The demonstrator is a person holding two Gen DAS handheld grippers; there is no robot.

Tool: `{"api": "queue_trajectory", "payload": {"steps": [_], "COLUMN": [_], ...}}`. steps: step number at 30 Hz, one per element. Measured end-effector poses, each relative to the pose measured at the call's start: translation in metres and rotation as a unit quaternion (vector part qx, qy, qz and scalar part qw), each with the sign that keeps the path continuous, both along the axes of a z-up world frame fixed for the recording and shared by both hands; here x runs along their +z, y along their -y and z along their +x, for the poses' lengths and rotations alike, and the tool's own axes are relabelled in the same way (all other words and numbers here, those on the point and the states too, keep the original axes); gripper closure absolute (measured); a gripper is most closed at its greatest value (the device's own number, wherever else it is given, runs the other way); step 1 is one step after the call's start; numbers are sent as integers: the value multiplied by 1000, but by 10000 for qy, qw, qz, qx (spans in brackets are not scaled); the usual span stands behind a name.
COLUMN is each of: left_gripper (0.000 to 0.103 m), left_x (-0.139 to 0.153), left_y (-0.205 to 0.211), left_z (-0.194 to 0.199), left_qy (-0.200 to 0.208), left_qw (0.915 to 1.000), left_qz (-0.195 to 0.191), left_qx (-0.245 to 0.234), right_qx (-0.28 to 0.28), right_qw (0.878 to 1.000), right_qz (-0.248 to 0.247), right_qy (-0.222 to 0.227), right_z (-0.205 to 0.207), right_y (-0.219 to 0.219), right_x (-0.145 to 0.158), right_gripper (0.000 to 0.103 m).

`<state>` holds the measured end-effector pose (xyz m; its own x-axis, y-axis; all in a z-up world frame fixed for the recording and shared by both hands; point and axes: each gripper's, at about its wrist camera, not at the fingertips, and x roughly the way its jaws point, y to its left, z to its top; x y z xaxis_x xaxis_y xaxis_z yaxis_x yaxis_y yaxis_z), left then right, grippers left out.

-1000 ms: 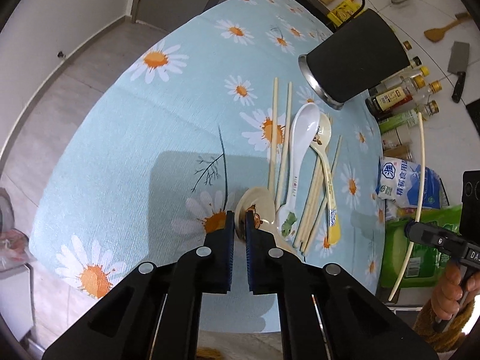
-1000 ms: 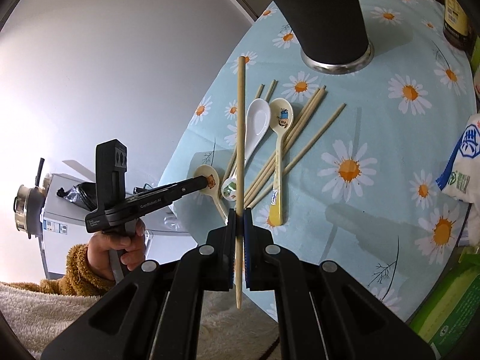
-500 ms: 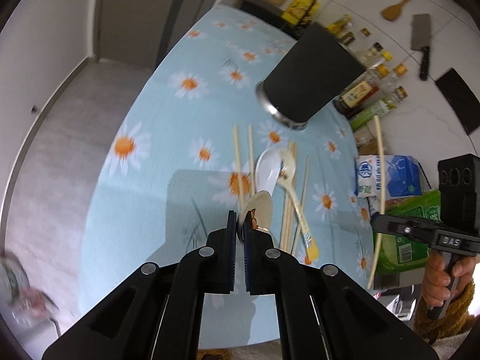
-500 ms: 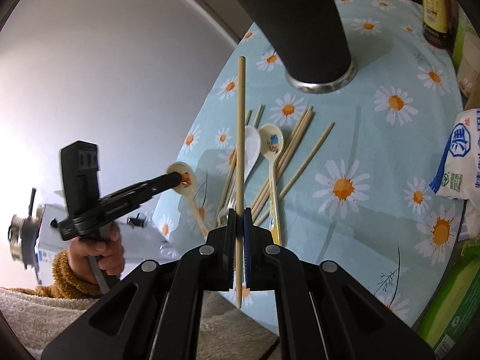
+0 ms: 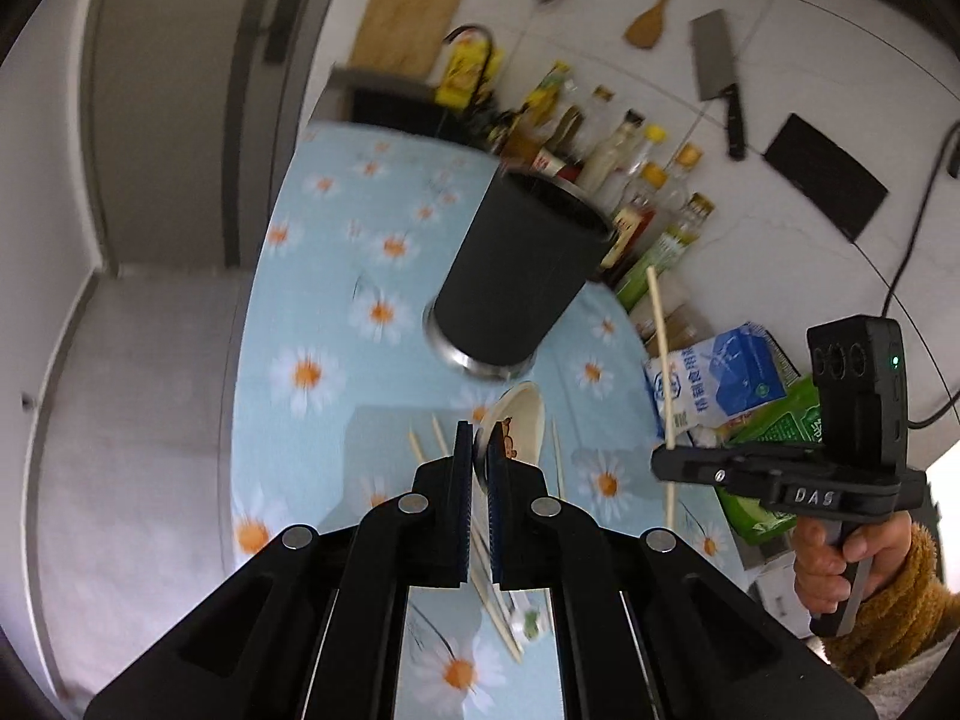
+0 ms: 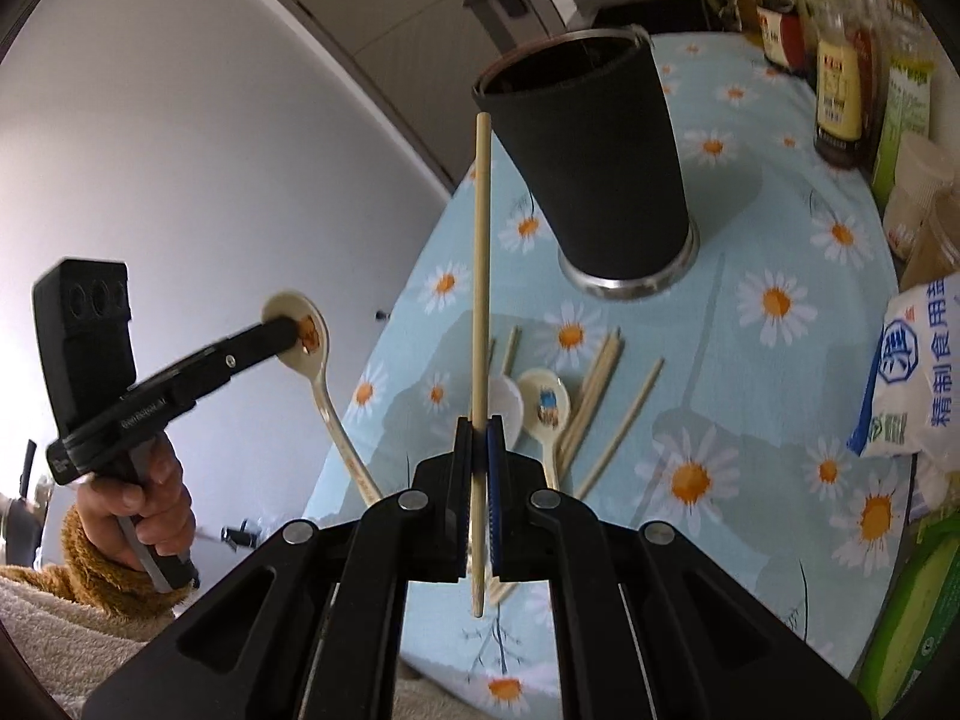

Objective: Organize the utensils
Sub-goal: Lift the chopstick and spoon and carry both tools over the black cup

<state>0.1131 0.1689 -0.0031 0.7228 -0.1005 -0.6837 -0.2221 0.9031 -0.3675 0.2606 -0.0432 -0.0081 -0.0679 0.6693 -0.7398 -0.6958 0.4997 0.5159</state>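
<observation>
My left hand-held gripper is pinching a cream spoon by the edge of its bowl, pads pressed tight on it. From the right wrist view the spoon hangs in the air off the edge of the desk, handle sloping down and away from the left hand-held gripper; a hand in a fuzzy brown sleeve grips the handle of that tool

My right hand-held gripper is pinching one chopstick, jaws pressed together on it. The stick runs straight ahead past the fingertips and its tip sits just left of the black cup. From the left wrist view the same chopstick stands nearly upright in the right hand-held gripper, well right of my own fingers

Ahead of both tools, the black cup stands upright on a metal base on the daisy-print cloth, mouth open

Just beyond the right fingertips, lying on the desk: a white spoon, a cream spoon with a picture in the bowl, and several loose chopsticks fanned to their right

Farther right: a blue and white bag; bottles line the far right edge. Left view is motion-blurred
</observation>
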Motion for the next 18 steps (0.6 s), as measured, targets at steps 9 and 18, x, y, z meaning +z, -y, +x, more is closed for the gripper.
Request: {"api": "queue_trajectory", "payload": {"steps": [9,18], "left_gripper": [100,100], "left_x": [41,74], "left_y": [-2,5], "left_z": [29,59], "left_qy": [571,1017], "left_qw": [9956,9839], "left_qz": [662,1369], "left_qx": [-347,-525], "right_qx": [-373,-680], "right_qw": [9962,9838], "right_qz": [496,817], "right_qy": [606,1441], "right_z": [12,36], "right_y": [-12,-30], "right_x": [25,54], "right_gripper": [97,97]}}
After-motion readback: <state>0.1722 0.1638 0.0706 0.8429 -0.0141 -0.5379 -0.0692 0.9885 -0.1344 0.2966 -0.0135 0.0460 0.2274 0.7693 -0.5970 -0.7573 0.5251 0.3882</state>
